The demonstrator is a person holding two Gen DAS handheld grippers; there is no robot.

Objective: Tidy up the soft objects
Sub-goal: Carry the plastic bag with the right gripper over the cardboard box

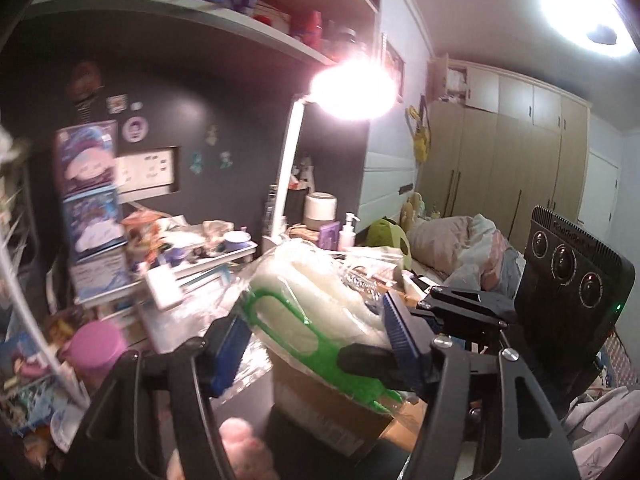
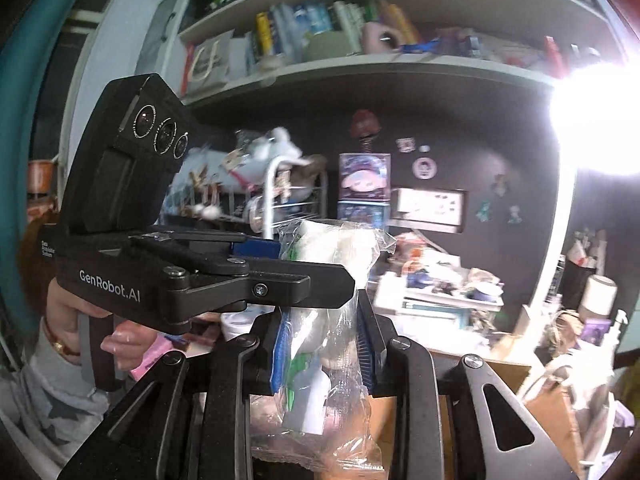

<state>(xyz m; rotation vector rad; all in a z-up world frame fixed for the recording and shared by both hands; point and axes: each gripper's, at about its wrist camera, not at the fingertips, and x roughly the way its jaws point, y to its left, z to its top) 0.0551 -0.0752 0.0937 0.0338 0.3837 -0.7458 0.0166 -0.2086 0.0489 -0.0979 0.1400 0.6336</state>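
A clear plastic bag (image 1: 316, 292) with a white soft item and green print inside hangs between both grippers. In the left wrist view my left gripper (image 1: 314, 340) has its blue pads against the bag's two sides, shut on it. The right gripper's camera housing (image 1: 568, 272) comes in from the right. In the right wrist view my right gripper (image 2: 324, 348) is shut on the lower part of the same bag (image 2: 332, 264), which crumples between the pads. The left gripper (image 2: 312, 264) reaches in from the left onto the bag's upper part, held by a person's hand (image 2: 120, 340).
An open cardboard box (image 1: 320, 420) sits right below the bag, with a pink plush (image 1: 240, 444) beside it. A cluttered desk (image 1: 192, 264) with a lit lamp (image 1: 284, 176) lies behind. Bedding (image 1: 472, 248) and a wardrobe (image 1: 520, 152) are at right. A wire rack (image 2: 288, 200) stands at left.
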